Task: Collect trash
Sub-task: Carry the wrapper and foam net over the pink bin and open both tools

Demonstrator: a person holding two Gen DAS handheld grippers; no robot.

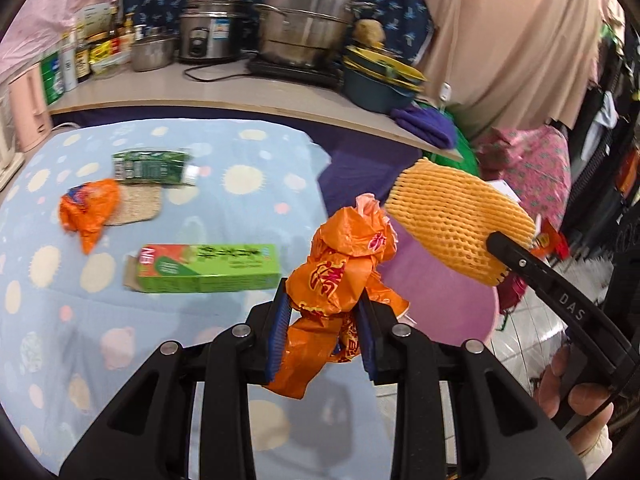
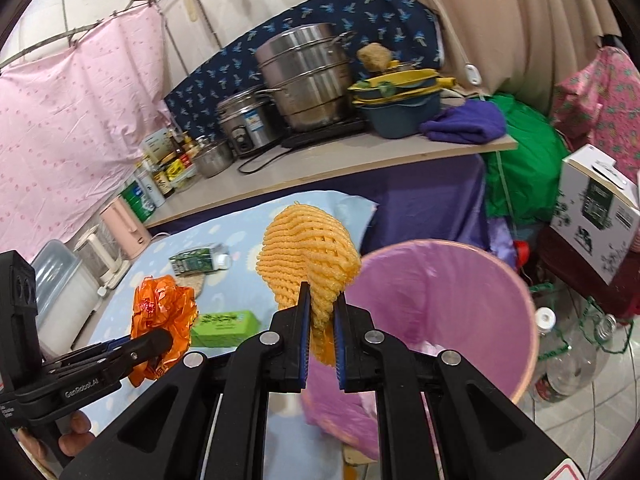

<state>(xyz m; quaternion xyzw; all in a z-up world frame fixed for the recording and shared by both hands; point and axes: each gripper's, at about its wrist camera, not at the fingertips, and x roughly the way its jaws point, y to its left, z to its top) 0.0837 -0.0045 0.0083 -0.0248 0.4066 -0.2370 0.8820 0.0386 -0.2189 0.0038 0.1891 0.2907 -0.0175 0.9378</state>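
Observation:
My left gripper (image 1: 322, 300) is shut on a crumpled orange plastic wrapper (image 1: 344, 268) and holds it above the table's right edge; the wrapper also shows in the right wrist view (image 2: 164, 312). My right gripper (image 2: 322, 312) is shut on a yellow foam fruit net (image 2: 308, 252) and holds it at the near rim of the pink bin (image 2: 472, 304). The net (image 1: 456, 220) hangs over the bin (image 1: 448, 304) in the left wrist view. On the blue dotted tablecloth (image 1: 200, 320) lie a green box (image 1: 208, 268), another orange wrapper (image 1: 90, 212) and a dark green carton (image 1: 152, 166).
A woven coaster (image 1: 138, 202) lies by the carton. A shelf (image 1: 240, 96) behind holds steel pots (image 1: 308, 16), bottles, stacked basins and a purple cloth (image 2: 464, 122). A printed white box (image 2: 596, 216) and plastic bottles (image 2: 568, 360) stand right of the bin.

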